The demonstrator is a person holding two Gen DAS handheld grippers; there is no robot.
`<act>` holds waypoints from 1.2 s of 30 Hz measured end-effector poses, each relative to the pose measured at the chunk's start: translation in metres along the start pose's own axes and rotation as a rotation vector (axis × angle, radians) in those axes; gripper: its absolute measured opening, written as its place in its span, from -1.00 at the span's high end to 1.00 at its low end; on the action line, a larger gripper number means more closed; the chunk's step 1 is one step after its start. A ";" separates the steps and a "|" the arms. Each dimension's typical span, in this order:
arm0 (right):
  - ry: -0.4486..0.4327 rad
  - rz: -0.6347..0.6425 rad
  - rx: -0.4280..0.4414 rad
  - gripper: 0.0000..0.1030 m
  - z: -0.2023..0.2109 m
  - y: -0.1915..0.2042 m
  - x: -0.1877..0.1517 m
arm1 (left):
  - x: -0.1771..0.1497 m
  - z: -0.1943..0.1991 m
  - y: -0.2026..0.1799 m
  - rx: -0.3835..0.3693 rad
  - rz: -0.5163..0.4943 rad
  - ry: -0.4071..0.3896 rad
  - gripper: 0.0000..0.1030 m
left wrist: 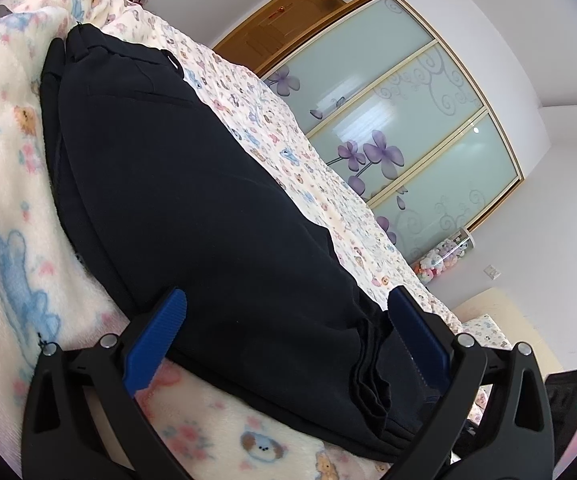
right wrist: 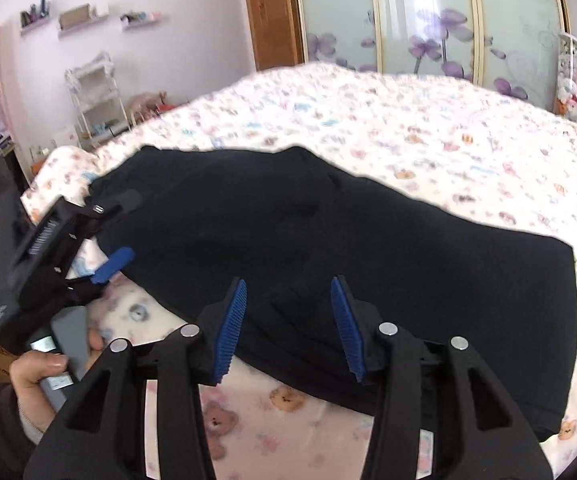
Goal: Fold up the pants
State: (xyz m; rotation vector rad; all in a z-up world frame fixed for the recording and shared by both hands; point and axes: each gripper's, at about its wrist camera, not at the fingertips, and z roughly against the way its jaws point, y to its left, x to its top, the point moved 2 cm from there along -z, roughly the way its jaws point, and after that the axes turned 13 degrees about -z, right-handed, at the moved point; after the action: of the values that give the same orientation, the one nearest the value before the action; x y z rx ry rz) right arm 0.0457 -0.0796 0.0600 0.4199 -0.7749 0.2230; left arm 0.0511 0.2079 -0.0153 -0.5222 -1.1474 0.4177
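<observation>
Black pants (left wrist: 192, 184) lie folded lengthwise on the bear-print blanket (left wrist: 12, 184), waistband and pocket at the far end, bunched hems at the near end. My left gripper (left wrist: 288, 336) stands wide open astride the hem end, its blue pads on either side of the cloth. In the right wrist view the same pants (right wrist: 368, 240) stretch across the bed. My right gripper (right wrist: 288, 328) is open just over their near edge, with no cloth pinched between the pads. At the left of that view, a hand (right wrist: 40, 364) holds the left gripper, one blue finger (right wrist: 114, 264) beside the pants' end.
The bed's printed sheet (right wrist: 428, 128) extends beyond the pants. Frosted sliding wardrobe doors (right wrist: 420, 16) and a wooden door (right wrist: 272, 16) stand behind the bed. A white rack (right wrist: 96, 96) and wall shelves are at the left, plush toys (right wrist: 568, 96) at the right.
</observation>
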 end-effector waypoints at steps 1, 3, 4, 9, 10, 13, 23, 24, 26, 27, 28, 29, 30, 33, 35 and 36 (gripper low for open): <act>0.015 0.013 -0.002 0.09 -0.004 0.003 -0.003 | 0.000 0.000 0.000 0.000 0.000 0.000 -0.96; 0.050 0.056 -0.020 0.09 -0.019 0.009 -0.005 | -0.001 0.000 0.000 -0.003 0.001 -0.002 -0.96; 0.067 0.072 -0.029 0.08 -0.026 0.008 -0.008 | 0.000 0.000 0.000 -0.004 0.002 -0.002 -0.96; 0.054 0.104 -0.116 0.07 -0.040 0.010 -0.015 | 0.000 0.000 -0.001 -0.007 0.004 -0.001 -0.96; 0.047 0.106 -0.123 0.07 -0.041 0.010 -0.014 | 0.000 0.000 -0.001 -0.006 0.004 -0.001 -0.96; 0.070 0.097 -0.130 0.34 -0.051 0.008 -0.010 | 0.000 0.000 -0.001 -0.007 0.003 -0.001 -0.96; -0.034 -0.131 0.092 0.62 -0.021 0.008 0.028 | -0.003 0.003 -0.001 -0.012 0.007 -0.004 -0.96; 0.001 -0.086 0.064 0.61 -0.031 0.018 0.022 | -0.004 0.004 -0.001 -0.011 0.007 -0.004 -0.96; 0.086 0.012 -0.022 0.46 -0.056 0.028 0.007 | -0.004 0.004 -0.001 -0.015 0.008 -0.005 -0.96; 0.144 0.056 -0.053 0.32 -0.070 0.030 -0.004 | -0.004 0.004 -0.001 -0.019 0.009 -0.005 -0.96; 0.141 0.085 -0.055 0.21 -0.071 0.033 -0.011 | -0.003 0.004 0.000 -0.022 0.011 -0.005 -0.96; 0.129 0.101 -0.055 -0.01 -0.068 0.036 -0.012 | -0.004 0.005 0.000 -0.025 0.013 -0.005 -0.96; 0.131 0.111 -0.026 -0.09 -0.063 0.041 -0.012 | -0.003 0.005 0.000 -0.026 0.014 -0.005 -0.96; 0.067 0.088 0.099 -0.11 -0.041 0.045 -0.002 | -0.003 0.005 0.001 -0.025 0.015 -0.004 -0.96; -0.004 -0.005 0.150 -0.11 -0.031 0.035 0.018 | -0.002 0.006 0.004 -0.036 0.025 -0.009 -0.96; -0.003 -0.089 0.182 -0.11 -0.033 0.024 0.028 | -0.002 0.008 0.005 -0.050 0.038 -0.016 -0.96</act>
State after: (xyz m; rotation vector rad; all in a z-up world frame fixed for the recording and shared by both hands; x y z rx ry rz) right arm 0.0780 -0.0424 0.0661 0.6255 -0.7399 0.2103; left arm 0.0426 0.2123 -0.0176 -0.5862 -1.1670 0.4274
